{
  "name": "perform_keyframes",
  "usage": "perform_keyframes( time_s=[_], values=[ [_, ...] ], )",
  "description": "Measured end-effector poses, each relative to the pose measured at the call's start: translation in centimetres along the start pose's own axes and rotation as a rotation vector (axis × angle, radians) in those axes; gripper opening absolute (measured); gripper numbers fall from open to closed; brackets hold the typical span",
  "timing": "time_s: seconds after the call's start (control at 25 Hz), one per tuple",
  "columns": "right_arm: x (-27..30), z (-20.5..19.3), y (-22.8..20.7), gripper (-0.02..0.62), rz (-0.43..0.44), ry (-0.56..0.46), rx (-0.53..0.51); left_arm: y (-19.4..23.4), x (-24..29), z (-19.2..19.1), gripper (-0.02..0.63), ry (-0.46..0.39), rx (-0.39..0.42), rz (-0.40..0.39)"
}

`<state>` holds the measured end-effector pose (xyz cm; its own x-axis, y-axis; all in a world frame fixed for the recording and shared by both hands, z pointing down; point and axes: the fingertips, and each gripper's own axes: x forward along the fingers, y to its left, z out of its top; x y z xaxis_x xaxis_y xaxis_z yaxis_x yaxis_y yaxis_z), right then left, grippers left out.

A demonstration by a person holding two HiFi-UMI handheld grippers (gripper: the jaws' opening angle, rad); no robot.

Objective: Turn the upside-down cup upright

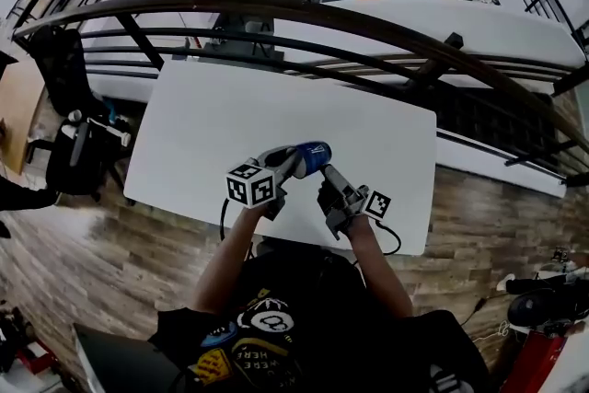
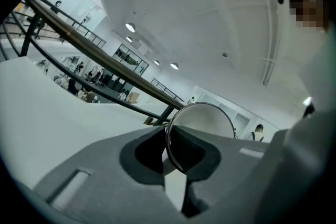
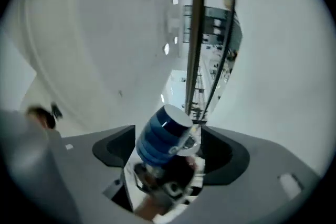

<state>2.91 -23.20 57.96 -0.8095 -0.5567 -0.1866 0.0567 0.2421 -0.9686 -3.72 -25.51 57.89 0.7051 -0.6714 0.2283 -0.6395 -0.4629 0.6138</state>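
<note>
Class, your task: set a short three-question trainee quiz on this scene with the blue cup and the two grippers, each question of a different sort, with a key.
1. Multiple choice: where is the cup? A) on the floor; B) between the left gripper and the right gripper; C) on the railing.
2. True or false: the table is white.
3. Fill in: in the left gripper view, the cup's ___ sits between the fingers.
Key: 1 B; 2 true; 3 rim.
</note>
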Motion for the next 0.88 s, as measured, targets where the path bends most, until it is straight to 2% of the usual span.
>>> perform_keyframes(
  time_s=[0.04, 0.08, 0.12, 0.16, 0.24, 0.32, 0.4, 0.48, 0.56, 0.68, 0.76, 0.8, 0.88],
  values=[
    [0.5, 0.3, 0.2, 0.382, 0.077, -0.051, 0.161, -0.6, 0.1, 0.0, 0.037, -0.002, 0.042, -0.006],
    [1.0, 0.5, 0.1, 0.382, 0.126, -0.091, 0.281, -1.0, 0.1, -0.1, 0.037, -0.003, 0.092, -0.009],
    [1.4, 0.6, -0.2, 0.383, 0.142, -0.115, 0.355, -1.4, -0.1, -0.1, 0.038, -0.004, 0.146, -0.007],
    [1.6, 0.5, -0.5, 0.347, 0.138, -0.119, 0.394, -1.5, -0.3, -0.2, 0.038, -0.005, 0.198, -0.004],
    [2.0, -0.3, -0.9, 0.313, 0.128, -0.086, 0.423, -1.5, -0.9, -0.3, 0.038, -0.009, 0.274, -0.012],
    [2.3, -1.3, -0.9, 0.313, 0.129, -0.029, 0.433, -1.3, -1.7, -0.6, 0.037, -0.01, 0.341, -0.021],
    [2.8, -2.3, -1.2, 0.326, 0.115, 0.027, 0.461, -1.7, -2.4, -1.0, 0.037, 0.01, 0.462, -0.016],
    [3.7, -3.3, -1.9, 0.376, 0.078, 0.073, 0.483, -2.1, -2.7, -1.6, 0.038, 0.047, 0.614, 0.002],
    [4.5, -3.9, -2.3, 0.377, 0.063, 0.095, 0.482, -1.8, -2.9, -1.9, 0.038, 0.063, 0.681, 0.023],
    [4.8, -3.6, -3.1, 0.376, 0.044, 0.077, 0.409, -0.6, -2.9, -2.3, 0.038, 0.07, 0.665, 0.051],
    [4.4, -2.8, -3.9, 0.376, -0.002, 0.065, 0.302, 0.4, -3.1, -3.0, 0.055, 0.075, 0.579, 0.079],
    [4.2, -2.3, -4.4, 0.375, -0.033, 0.072, 0.217, 1.0, -3.3, -3.4, 0.074, 0.081, 0.527, 0.099],
    [4.3, -1.5, -5.4, 0.376, -0.095, 0.121, -0.023, 2.5, -4.2, -4.4, 0.092, 0.103, 0.448, 0.163]
  ],
)
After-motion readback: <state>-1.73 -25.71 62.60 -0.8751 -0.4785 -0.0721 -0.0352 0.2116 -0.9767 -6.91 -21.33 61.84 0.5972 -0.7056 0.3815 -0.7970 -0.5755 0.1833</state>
